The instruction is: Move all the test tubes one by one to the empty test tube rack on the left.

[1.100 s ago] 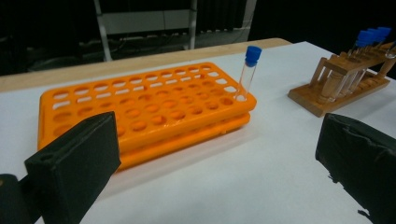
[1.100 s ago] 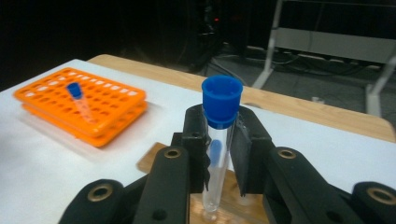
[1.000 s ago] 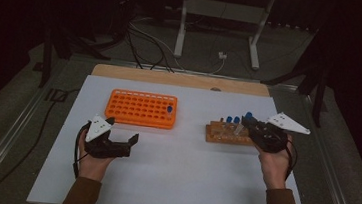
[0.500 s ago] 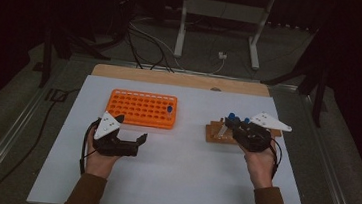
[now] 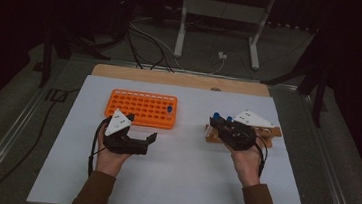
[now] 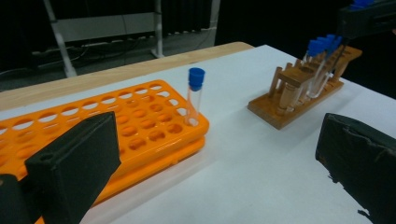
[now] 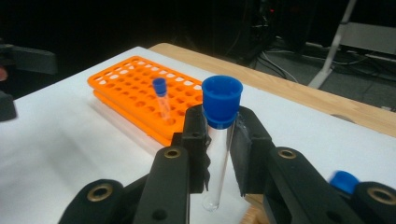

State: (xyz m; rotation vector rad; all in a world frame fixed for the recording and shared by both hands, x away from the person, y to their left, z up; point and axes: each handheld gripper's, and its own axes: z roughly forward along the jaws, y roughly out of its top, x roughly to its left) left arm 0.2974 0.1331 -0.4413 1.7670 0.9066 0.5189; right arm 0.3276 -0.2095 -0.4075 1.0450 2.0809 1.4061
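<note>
Gripping a blue-capped test tube (image 7: pixel 218 140) upright, the right gripper (image 7: pixel 219 140) hangs over the wooden rack (image 5: pixel 271 133) at three o'clock. At nine o'clock, the left gripper (image 5: pixel 140 141) rests open-jawed beside the orange rack (image 5: pixel 140 109).

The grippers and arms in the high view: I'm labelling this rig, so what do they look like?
Each hand-held black claw, left and right, carries a pale grey three-cornered plate on top and trails a black cable. In the right gripper view the jaws are matte black blocks on arms with brass-coloured pivot rings. The person wears brown long sleeves.
</note>
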